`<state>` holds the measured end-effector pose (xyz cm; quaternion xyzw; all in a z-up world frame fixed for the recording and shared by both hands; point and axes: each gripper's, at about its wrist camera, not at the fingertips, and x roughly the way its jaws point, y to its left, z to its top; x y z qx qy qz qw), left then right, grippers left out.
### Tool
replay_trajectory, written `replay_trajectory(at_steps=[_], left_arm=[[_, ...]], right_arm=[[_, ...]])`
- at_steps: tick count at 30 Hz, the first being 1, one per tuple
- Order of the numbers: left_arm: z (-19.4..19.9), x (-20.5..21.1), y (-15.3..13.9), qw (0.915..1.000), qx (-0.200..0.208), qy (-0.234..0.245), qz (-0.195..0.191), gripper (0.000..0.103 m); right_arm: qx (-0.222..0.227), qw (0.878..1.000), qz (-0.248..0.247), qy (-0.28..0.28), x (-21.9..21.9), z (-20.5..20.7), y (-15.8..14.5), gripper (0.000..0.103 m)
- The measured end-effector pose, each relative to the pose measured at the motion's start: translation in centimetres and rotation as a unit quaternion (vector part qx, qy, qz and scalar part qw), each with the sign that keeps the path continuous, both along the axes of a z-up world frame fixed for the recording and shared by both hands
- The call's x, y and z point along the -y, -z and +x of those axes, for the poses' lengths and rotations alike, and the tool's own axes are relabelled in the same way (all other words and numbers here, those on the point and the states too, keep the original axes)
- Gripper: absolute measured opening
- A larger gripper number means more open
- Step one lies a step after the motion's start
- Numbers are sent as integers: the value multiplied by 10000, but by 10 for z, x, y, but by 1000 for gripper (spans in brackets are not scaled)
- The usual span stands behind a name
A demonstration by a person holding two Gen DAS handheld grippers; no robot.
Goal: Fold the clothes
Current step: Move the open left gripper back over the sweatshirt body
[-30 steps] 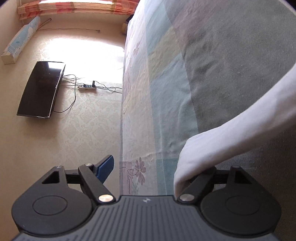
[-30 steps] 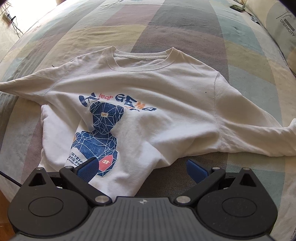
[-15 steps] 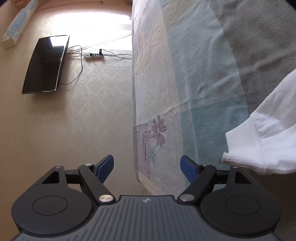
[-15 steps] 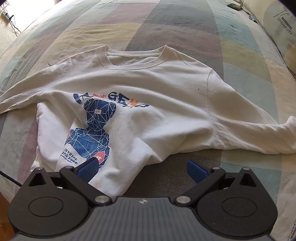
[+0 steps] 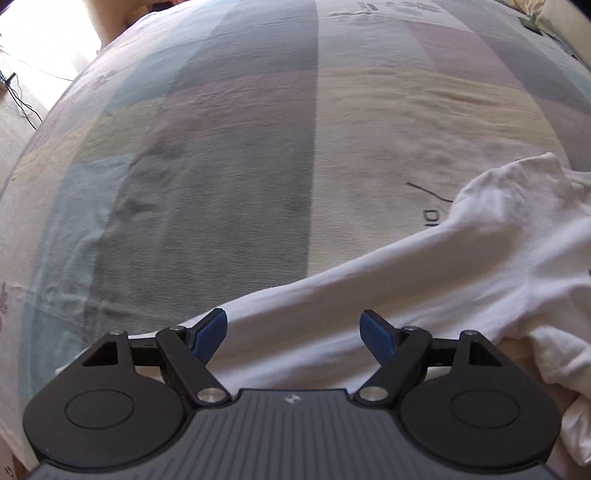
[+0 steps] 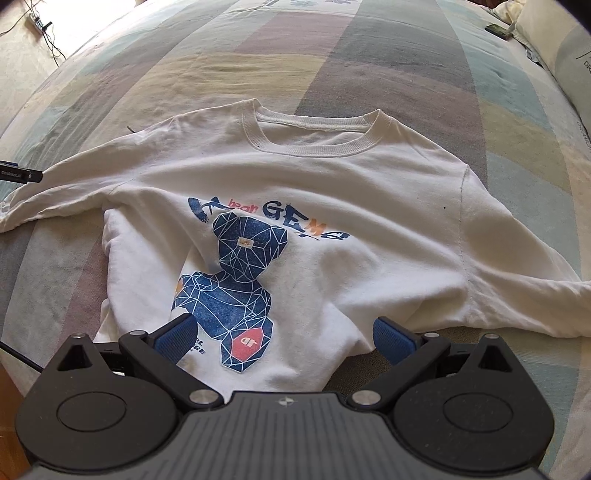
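The white sweatshirt (image 6: 332,229) lies face up, spread mid-frame on the patchwork bedspread (image 6: 369,59), and both the left gripper (image 5: 293,328) and right gripper (image 6: 282,334) hover with jaws wide and empty — folding seems just beginning, so next a sleeve (image 5: 332,306) likely needs pinching.

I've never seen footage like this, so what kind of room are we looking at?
Most likely a bedroom in a home. A white sweatshirt lies spread on a bed with a patchwork bedspread, a pillow sits at the far corner, and a power strip lies on the floor.
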<state>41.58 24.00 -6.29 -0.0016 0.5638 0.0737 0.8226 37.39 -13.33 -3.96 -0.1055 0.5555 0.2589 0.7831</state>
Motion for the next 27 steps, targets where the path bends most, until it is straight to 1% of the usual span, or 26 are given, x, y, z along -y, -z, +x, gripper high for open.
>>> replay_trajectory(at_steps=[1, 2, 3, 4, 7, 9, 12, 14, 17, 18, 22, 24, 27], left_arm=[[2, 8, 2, 9995, 6, 17, -314, 80], [3, 15, 6, 9987, 5, 77, -498, 80], [4, 20, 11, 9980, 1, 162, -607, 80], [6, 23, 15, 9979, -6, 197, -622, 80], [17, 23, 27, 9985, -34, 217, -503, 79], [24, 23, 35, 9988, -53, 230, -424, 81], [35, 22, 38, 9991, -23, 231, -362, 87], [37, 23, 39, 9989, -36, 263, -386, 95], [34, 26, 42, 9987, 46, 294, -409, 101], [32, 27, 43, 9987, 90, 313, -394, 102], [25, 30, 46, 9984, 268, 395, -298, 102], [25, 29, 46, 9985, 260, 385, -300, 102], [28, 30, 46, 9989, 185, 351, -267, 102]], right_arm=[[1, 10000, 10, -2, -1, 0, 0, 103], [2, 10000, 25, 1, -2, 1, 1, 103], [-2, 10000, 45, 9, -3, 1, 2, 103], [-13, 10000, 78, 20, -4, 2, 3, 103], [-49, 9998, 181, -11, -11, 4, 10, 103], [-21, 9997, 215, -99, -18, 6, 15, 103], [44, 9994, 296, -195, -27, 12, 24, 103], [-3, 9994, 292, -163, -30, 18, 36, 103], [-174, 9997, 171, -25, -28, 26, 57, 103], [-166, 9997, 165, -25, -27, 25, 61, 103], [99, 9996, 86, -249, -27, 16, 66, 103], [312, 9989, 142, -310, -26, 11, 67, 103], [424, 9983, 221, -321, -22, 10, 68, 103]])
